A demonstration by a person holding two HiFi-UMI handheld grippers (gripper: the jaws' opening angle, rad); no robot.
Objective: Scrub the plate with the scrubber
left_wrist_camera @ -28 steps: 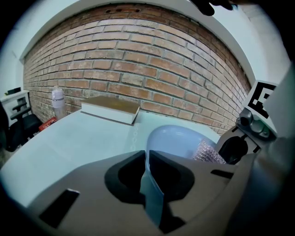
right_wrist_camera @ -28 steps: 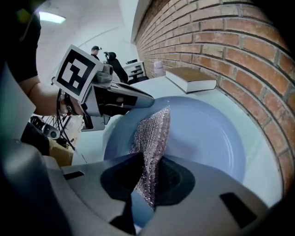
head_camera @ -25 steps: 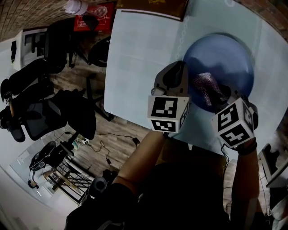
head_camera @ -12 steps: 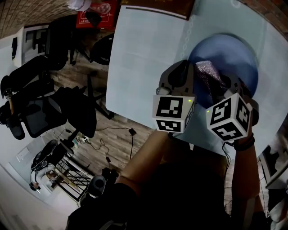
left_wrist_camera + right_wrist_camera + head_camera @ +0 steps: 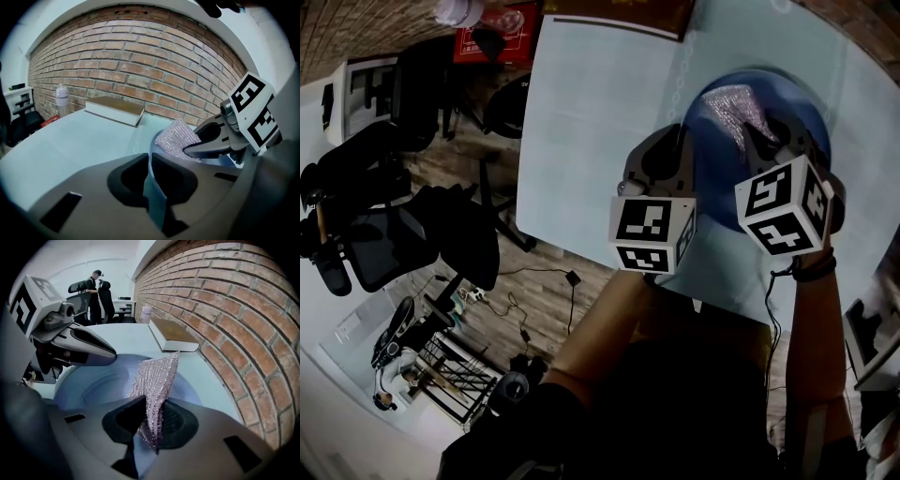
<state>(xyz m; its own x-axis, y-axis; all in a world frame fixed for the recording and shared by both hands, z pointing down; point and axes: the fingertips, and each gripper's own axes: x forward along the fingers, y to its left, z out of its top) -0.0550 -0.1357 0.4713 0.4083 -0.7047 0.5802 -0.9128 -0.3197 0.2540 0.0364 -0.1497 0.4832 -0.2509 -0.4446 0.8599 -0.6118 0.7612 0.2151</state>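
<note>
Here the left gripper point(image 5: 151, 180) is closed on the plate point(image 5: 91, 380) rim, the right gripper point(image 5: 149, 423) closed on the scrubber point(image 5: 157, 373).

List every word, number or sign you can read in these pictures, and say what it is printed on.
No words or numbers can be read.
On the left marker cube and right marker cube: black-and-white square patterns only, no letters.
On the red item at the head view's top: print too blurred to read.
On the book and bottle: no legible text.
</note>
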